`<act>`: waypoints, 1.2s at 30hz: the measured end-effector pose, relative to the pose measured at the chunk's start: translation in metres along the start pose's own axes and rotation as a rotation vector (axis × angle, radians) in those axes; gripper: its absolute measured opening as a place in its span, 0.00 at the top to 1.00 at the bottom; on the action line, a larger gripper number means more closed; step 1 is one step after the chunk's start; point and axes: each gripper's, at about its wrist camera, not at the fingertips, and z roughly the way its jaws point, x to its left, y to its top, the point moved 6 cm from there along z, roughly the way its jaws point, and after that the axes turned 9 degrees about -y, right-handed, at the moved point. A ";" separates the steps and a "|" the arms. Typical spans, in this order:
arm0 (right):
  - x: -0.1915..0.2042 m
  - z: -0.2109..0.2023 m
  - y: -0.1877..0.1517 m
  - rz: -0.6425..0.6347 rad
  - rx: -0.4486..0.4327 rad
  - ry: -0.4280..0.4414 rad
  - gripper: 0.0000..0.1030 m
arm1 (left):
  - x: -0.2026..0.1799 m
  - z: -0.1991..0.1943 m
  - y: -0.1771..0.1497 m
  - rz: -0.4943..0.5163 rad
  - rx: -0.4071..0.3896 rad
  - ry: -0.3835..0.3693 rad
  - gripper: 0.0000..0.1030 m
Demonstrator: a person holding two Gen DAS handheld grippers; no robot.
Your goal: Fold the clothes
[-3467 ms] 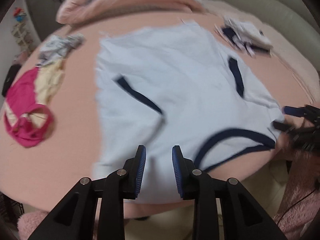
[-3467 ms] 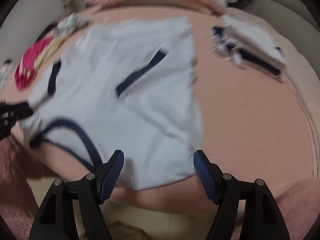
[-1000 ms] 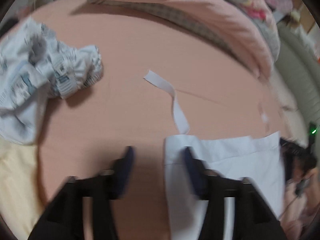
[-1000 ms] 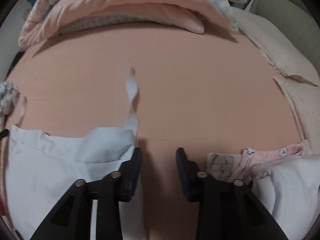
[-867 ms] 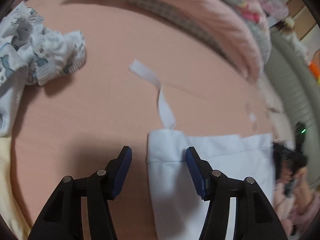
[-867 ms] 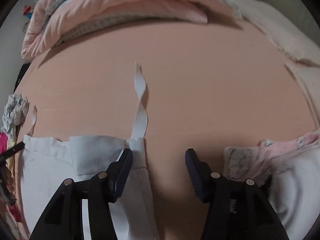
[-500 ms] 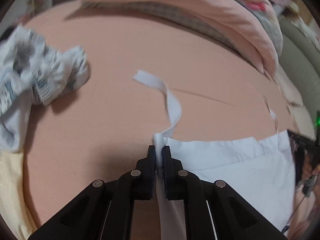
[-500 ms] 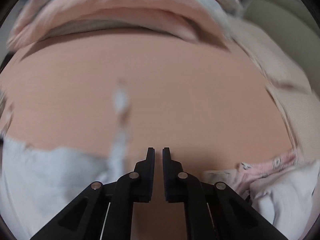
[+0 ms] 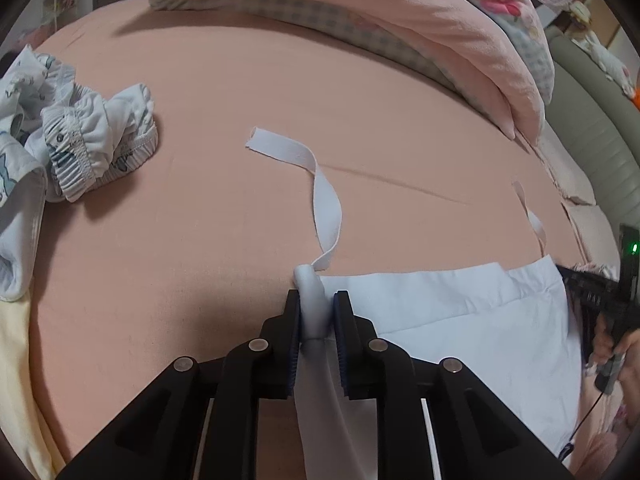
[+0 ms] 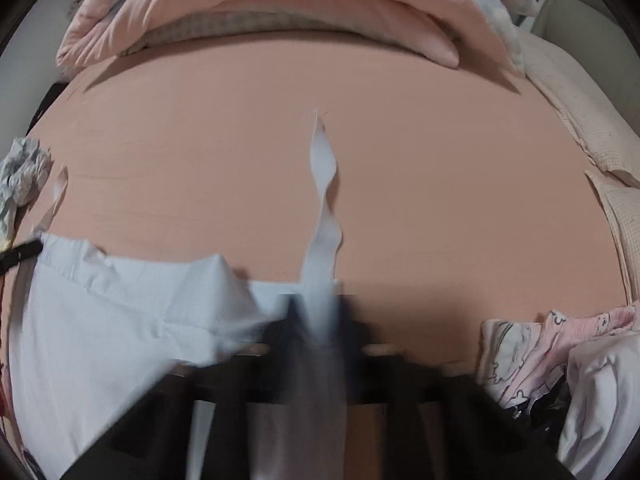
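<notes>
Because the pale blue cotton garment (image 9: 460,320) is light, thin and limp, it is best held at its far hem corners, beside the trailing ties. It lies flat on the near part of the peach bed sheet (image 9: 240,92). The left tool (image 9: 316,316), its jaws easing apart, pinches the far-left corner; the right tool (image 10: 316,320), blurred, grips the far-right corner.
</notes>
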 end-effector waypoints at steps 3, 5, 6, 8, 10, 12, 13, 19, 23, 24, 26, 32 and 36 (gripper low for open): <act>-0.003 -0.011 0.007 0.009 -0.041 -0.003 0.95 | 0.001 -0.007 0.004 0.032 -0.038 0.051 0.87; -0.014 -0.016 0.005 0.011 -0.061 -0.020 0.96 | 0.002 -0.013 0.011 0.066 -0.102 0.136 0.90; -0.017 -0.014 0.005 0.012 -0.053 -0.032 0.96 | 0.005 -0.016 0.014 0.062 -0.127 0.171 0.91; -0.030 -0.002 0.007 0.037 -0.025 -0.093 0.96 | 0.013 -0.015 0.015 0.017 -0.126 0.146 0.91; -0.046 0.021 0.011 0.119 0.066 -0.033 0.95 | 0.019 -0.009 0.011 -0.038 -0.083 0.097 0.90; -0.055 0.021 0.015 0.158 0.054 -0.028 0.74 | 0.019 -0.007 0.009 -0.059 -0.062 0.055 0.90; -0.057 0.014 0.018 0.147 0.018 -0.061 0.68 | 0.014 -0.009 0.009 -0.040 -0.073 0.036 0.90; -0.035 -0.019 0.014 0.017 -0.076 -0.009 0.66 | -0.029 0.000 0.002 0.173 -0.037 0.035 0.90; -0.027 -0.003 0.006 -0.047 0.083 0.016 0.67 | -0.006 0.005 0.022 0.120 -0.010 0.326 0.88; -0.031 -0.009 0.012 -0.041 0.071 0.003 0.67 | -0.003 -0.010 0.030 0.069 -0.046 0.320 0.88; -0.039 -0.021 0.026 -0.027 0.046 -0.023 0.66 | -0.014 -0.038 0.037 0.017 -0.086 0.197 0.88; -0.042 -0.109 -0.018 -0.046 -0.042 0.078 0.60 | -0.109 -0.066 -0.045 0.215 0.195 -0.008 0.62; -0.019 -0.157 -0.110 -0.023 -0.008 0.065 0.60 | -0.184 -0.095 -0.144 0.305 0.271 -0.124 0.62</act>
